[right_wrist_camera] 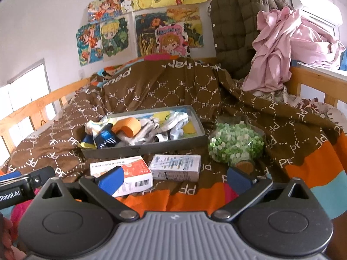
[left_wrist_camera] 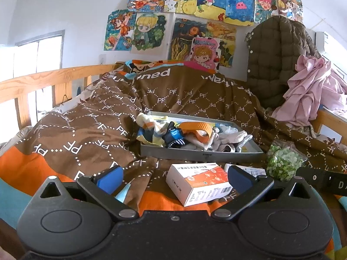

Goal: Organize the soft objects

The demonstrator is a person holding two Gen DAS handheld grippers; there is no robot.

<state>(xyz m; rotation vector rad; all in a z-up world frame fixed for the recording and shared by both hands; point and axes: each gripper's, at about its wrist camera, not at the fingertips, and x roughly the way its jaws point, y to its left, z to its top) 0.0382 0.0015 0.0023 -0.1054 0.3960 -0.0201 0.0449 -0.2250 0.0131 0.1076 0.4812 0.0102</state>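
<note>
Centrally, we see socks (left_wrist_camera: pixel 195 135) heaped in the grey tray (left_wrist_camera: pixel 201 155), presumably for sorting; left gripper (left_wrist_camera: pixel 174 178) and right gripper (right_wrist_camera: pixel 175 178) hover spread, empty.

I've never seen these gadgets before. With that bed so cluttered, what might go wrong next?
The gray tray sits on a rumpled quilt, so pushing on it may tip it. Socks already drape over its left rim and might slide out. The open right gripper hangs over two cardboard boxes and may catch one instead of something soft.
</note>
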